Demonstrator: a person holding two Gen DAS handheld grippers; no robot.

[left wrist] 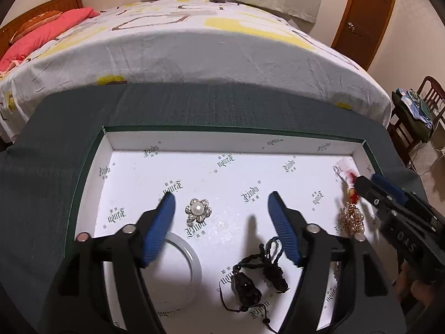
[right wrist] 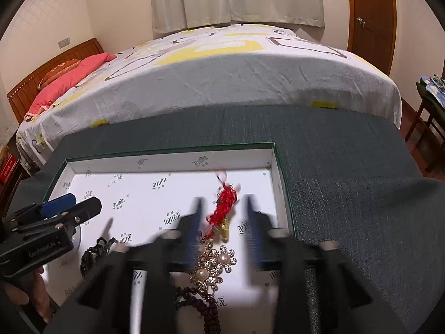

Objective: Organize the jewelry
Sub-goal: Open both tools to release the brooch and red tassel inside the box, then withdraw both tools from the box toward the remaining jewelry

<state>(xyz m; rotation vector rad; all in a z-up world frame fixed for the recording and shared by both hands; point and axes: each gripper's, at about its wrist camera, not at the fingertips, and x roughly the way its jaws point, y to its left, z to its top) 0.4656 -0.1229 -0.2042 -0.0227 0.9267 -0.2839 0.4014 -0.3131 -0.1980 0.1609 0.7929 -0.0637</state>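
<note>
1. Left wrist view: left gripper (left wrist: 221,208) hangs over the white-lined tray (left wrist: 91,150), fingers spread wide, nothing between the pads. The pearl flower brooch (left wrist: 198,211) lies just inside the left finger; the white bangle (left wrist: 189,267) and black corded pendants (left wrist: 258,275) sit nearer the camera. The gold cluster brooch (left wrist: 352,220) lies at the tray's right side, just below the right gripper (left wrist: 370,183).
2. Doing the step well, as I judge it: pick one piece, centre both pads on it and drop straight down. The brooch is flat, so pinch at its edges. Keep clear of the pendant cords.
3. Right wrist view: right gripper (right wrist: 224,208) is blurred, fingers about half open; the red knotted charm (right wrist: 225,208) lies between them, pads not pressing it. Below it are a gold pearl flower cluster (right wrist: 215,264) and a dark bead string (right wrist: 207,306).
4. View differences: only the right view shows the bead string and the charm in full. Only the left view shows the single pearl brooch and the whole bangle.
</note>
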